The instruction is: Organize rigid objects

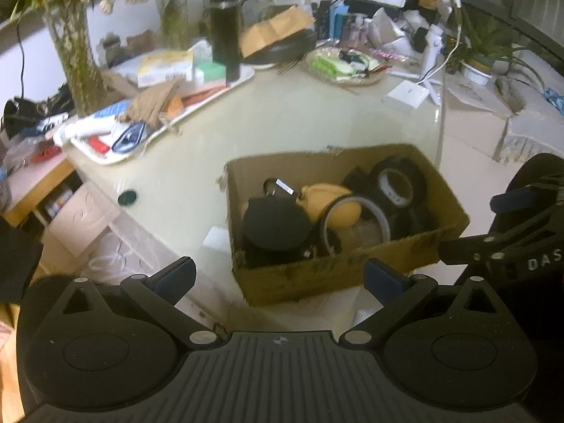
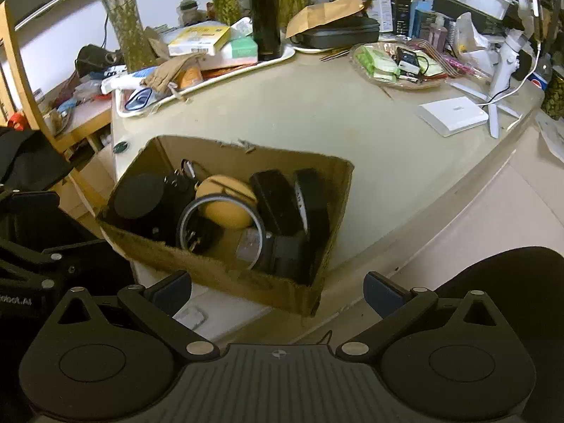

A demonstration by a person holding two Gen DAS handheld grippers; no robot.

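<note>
A brown cardboard box (image 1: 317, 275) (image 2: 218, 268) stands at the near corner of a pale table. Inside it lie a black round-lidded thing (image 1: 276, 224) (image 2: 139, 195), a yellow rounded thing (image 1: 331, 201) (image 2: 227, 204), a thin tape ring (image 1: 356, 220) (image 2: 218, 225) and black tape rolls (image 1: 396, 183) (image 2: 310, 201). My left gripper (image 1: 282, 278) hangs wide open just short of the box's near wall, nothing between its fingers. My right gripper (image 2: 278, 290) is open too, above the box's near right corner and the table edge. In the left wrist view the right gripper's body shows at the right edge.
A white tray (image 2: 271, 60) of clutter with a black flask (image 2: 264, 14) lines the far left of the table. A wicker plate (image 2: 398, 67) of packets and a flat white box (image 2: 453, 114) lie far right. Vases of plants (image 1: 77, 56) stand behind. A small dark round cap (image 1: 127, 197) lies left of the box.
</note>
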